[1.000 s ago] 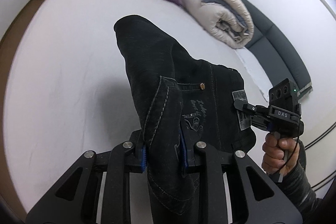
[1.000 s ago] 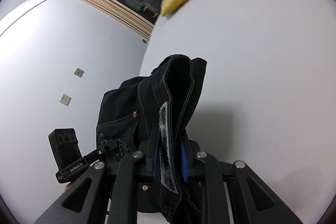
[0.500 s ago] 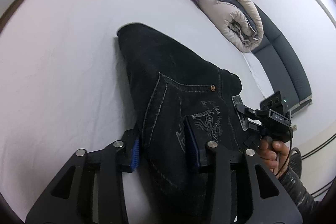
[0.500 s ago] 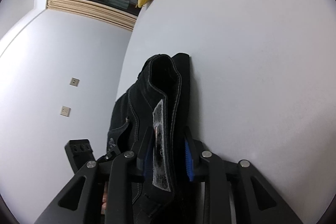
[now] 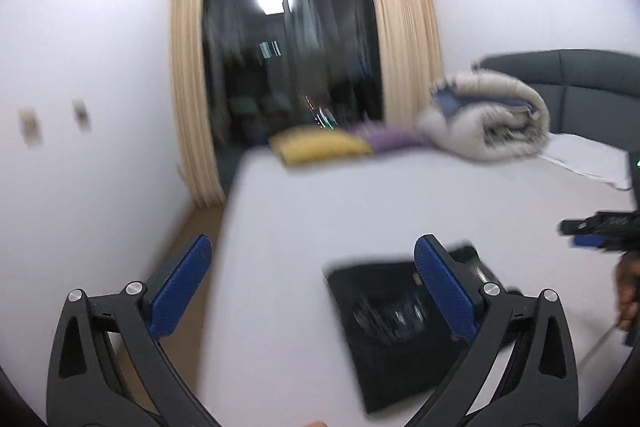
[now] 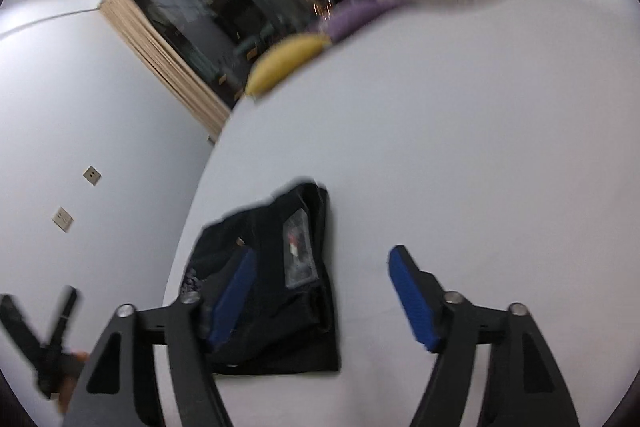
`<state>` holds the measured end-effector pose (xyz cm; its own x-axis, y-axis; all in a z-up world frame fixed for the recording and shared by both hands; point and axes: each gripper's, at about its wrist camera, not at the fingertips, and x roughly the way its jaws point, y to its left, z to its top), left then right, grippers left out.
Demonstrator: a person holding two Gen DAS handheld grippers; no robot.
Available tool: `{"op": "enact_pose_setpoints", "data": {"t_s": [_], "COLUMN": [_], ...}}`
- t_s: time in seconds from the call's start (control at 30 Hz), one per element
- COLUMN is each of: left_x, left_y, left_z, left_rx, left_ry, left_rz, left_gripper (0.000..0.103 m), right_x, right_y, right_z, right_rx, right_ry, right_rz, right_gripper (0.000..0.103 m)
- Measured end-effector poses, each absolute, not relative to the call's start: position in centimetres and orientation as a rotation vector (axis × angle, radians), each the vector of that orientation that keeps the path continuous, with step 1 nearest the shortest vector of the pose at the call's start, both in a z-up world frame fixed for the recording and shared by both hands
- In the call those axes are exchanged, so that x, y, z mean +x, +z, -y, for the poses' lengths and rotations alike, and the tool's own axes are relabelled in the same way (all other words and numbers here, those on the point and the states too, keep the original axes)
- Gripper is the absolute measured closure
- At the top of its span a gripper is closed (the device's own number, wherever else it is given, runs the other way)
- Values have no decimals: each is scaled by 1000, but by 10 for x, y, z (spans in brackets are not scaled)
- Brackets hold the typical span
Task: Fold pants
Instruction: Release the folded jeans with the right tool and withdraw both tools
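Change noted: a second earlier both tools were clenched on the black jeans, the garment bunched up between the blue pads; half a second earlier the pads had begun to part around it. At this moment both had let go.

Left gripper [image 5: 312,291]: jaws opening, spread wide, nothing between them. Its view had swung from looking down on the denim to looking across the white bed [image 5: 400,203] toward the dark window [image 5: 288,63] and beige curtains [image 5: 192,87]. Frame was motion-blurred.

Black jeans [image 6: 276,279]: lay as a compact folded bundle flat on the bed near its left edge, a pale label showing on the upper layer. In the left wrist view the bundle sat low, partly behind the right-hand pad; whether that pad touched it could not be told.

Right gripper [image 6: 320,299]: jaws opening, released. The bundle showed behind the left pad and in the left part of the gap, but the pads did not press on it.

Beyond, at the far end of the bed: yellow cushion [image 5: 320,145], purple cushion [image 5: 384,137], rolled duvet [image 5: 488,119], unmoved, well apart from the bundle.

Judgement: the final fold appeared set down and the task essentially complete. The bundle held its shape with no layer visibly springing open, though blur limited that check.
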<state>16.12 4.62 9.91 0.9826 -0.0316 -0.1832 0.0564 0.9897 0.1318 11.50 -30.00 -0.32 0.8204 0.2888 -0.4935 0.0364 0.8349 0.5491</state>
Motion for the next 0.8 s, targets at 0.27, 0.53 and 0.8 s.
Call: {"op": "enact_pose_setpoints", "data": {"t_s": [0.27, 0.53, 0.8], "left_x": [79, 35, 25], "left_y": [155, 149, 56], "left_z": [-32, -30, -10], "left_rx": [155, 35, -7], "left_ry": [103, 41, -32], "left_rz": [-144, -326, -619], "left_gripper": [0, 0, 0], "right_x": [3, -92, -88], "right_y": [128, 211, 148], "right_z": [272, 234, 210], "right_rx": [335, 150, 163], "right_ry": [20, -57, -104], "right_rz": [-178, 42, -242], "right_gripper": [0, 0, 0]}}
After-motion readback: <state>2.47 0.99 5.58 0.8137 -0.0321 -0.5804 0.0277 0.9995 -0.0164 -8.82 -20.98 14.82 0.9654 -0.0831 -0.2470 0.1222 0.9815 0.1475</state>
